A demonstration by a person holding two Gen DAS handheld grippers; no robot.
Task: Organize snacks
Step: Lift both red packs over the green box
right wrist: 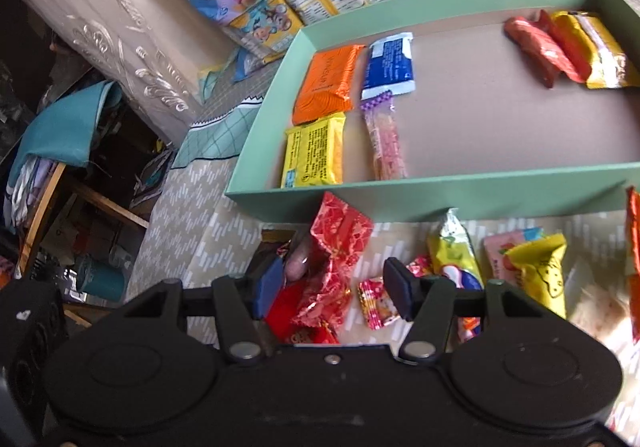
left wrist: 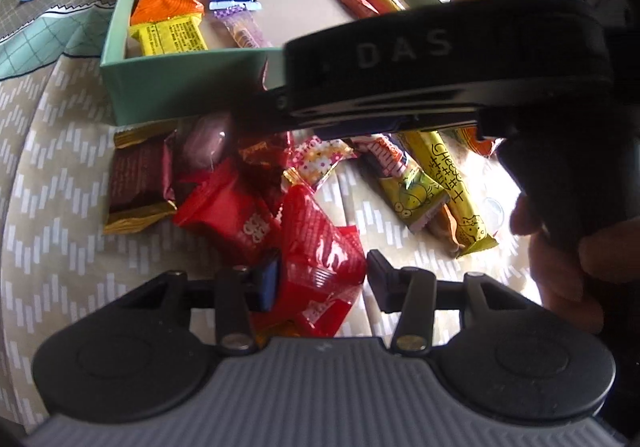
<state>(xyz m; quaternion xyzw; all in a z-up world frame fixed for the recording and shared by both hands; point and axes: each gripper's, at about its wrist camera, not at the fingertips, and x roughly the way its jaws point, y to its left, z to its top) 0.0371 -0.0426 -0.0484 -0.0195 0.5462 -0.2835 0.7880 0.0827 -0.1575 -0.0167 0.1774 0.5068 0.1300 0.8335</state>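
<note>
A: Landmark is the green box [right wrist: 440, 191]. Contents?

B: Against its left wall, an orange packet [right wrist: 326, 83] with a yellow packet [right wrist: 314, 151] just nearer the camera. Beside them a blue packet [right wrist: 390, 65] and a clear pink stick [right wrist: 386, 139]. Far right corner: red and gold wrappers [right wrist: 568, 47]. Middle of the floor bare cardboard.

A: Loose snacks?

B: Piled on the patterned cloth [left wrist: 52, 207] in front of the box's near wall: a brown bar [left wrist: 138, 179], red packets, a yellow cheese stick [left wrist: 460, 191].

A: Left gripper [left wrist: 320, 279]?

B: Fingers [left wrist: 267, 283] stand either side of a red packet [left wrist: 320, 247], narrowed. The left pad touches it; whether the right one presses, I cannot tell.

A: Right gripper [right wrist: 330, 289]?

B: Hovers over the pile near the box's front-left corner, fingers [right wrist: 266, 287] apart, a red patterned candy [right wrist: 340, 243] showing between them. Contact unclear. A hand [left wrist: 560, 259] shows right of the left gripper.
</note>
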